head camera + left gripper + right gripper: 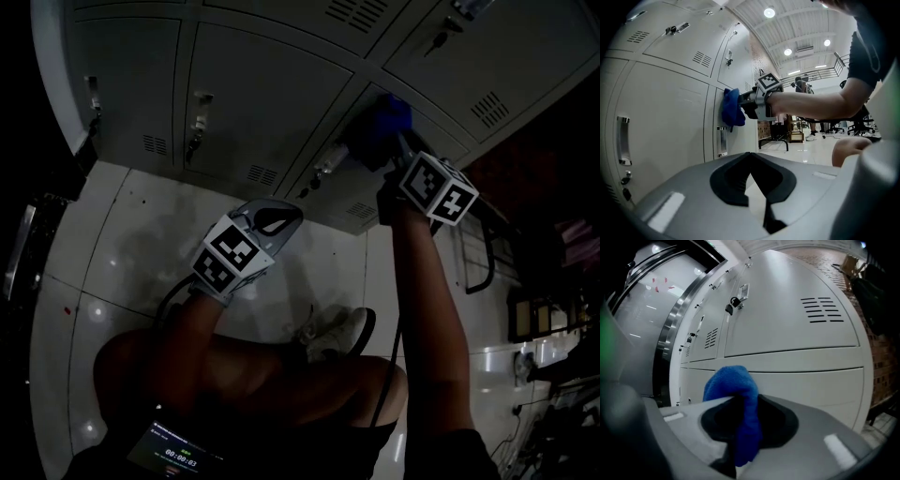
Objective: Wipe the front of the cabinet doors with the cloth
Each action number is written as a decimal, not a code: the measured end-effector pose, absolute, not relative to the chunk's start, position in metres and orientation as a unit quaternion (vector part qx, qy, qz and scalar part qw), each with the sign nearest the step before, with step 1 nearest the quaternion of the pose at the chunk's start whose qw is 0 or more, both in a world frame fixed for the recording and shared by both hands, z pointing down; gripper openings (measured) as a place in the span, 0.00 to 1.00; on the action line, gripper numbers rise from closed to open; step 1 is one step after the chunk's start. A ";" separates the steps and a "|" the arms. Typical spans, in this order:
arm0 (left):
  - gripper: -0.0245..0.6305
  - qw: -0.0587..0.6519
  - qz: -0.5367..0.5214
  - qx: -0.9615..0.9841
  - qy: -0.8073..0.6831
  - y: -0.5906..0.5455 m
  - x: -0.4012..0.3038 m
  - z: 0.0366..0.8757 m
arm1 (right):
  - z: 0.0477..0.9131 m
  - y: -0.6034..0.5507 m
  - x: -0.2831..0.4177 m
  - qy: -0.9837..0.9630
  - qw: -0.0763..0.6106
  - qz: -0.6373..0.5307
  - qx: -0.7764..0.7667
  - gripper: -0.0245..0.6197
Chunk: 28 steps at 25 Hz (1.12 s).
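A blue cloth [389,116] is pressed against a pale grey cabinet door [272,84], just beside a door handle. My right gripper [377,141] is shut on the cloth, and my arm reaches out to the door. In the right gripper view the cloth [736,397] bulges up from between the jaws, with the vented door [797,333] close behind it. From the left gripper view, the cloth [731,108] and the right gripper [749,104] rest on the door front [661,117]. My left gripper [272,217] hangs lower, away from the doors, shut and empty [761,206].
The doors form a bank of lockers with vents, latches and a vertical handle [722,140]. A glossy pale tiled floor [141,234] lies below. My knee and a shoe [337,330] are under the grippers. People and chairs [806,93] stand far off in the hall.
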<state>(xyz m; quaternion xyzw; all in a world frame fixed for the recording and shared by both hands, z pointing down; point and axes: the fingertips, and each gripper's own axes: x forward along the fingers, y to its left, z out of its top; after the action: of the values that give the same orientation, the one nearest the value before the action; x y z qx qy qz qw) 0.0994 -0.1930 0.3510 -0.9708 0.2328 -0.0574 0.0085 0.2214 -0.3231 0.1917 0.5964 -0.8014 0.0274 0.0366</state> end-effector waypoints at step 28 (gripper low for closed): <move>0.04 0.004 -0.063 -0.969 0.238 -0.197 0.101 0.356 | 0.206 -0.269 0.339 -0.721 0.003 0.032 0.693 0.16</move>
<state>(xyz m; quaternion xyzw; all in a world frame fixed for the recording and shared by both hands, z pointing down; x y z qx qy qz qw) 0.1011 -0.1969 0.3558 -0.9692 0.2378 -0.0633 0.0036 0.3385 -0.2692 0.2057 0.6927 -0.7205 0.0315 0.0033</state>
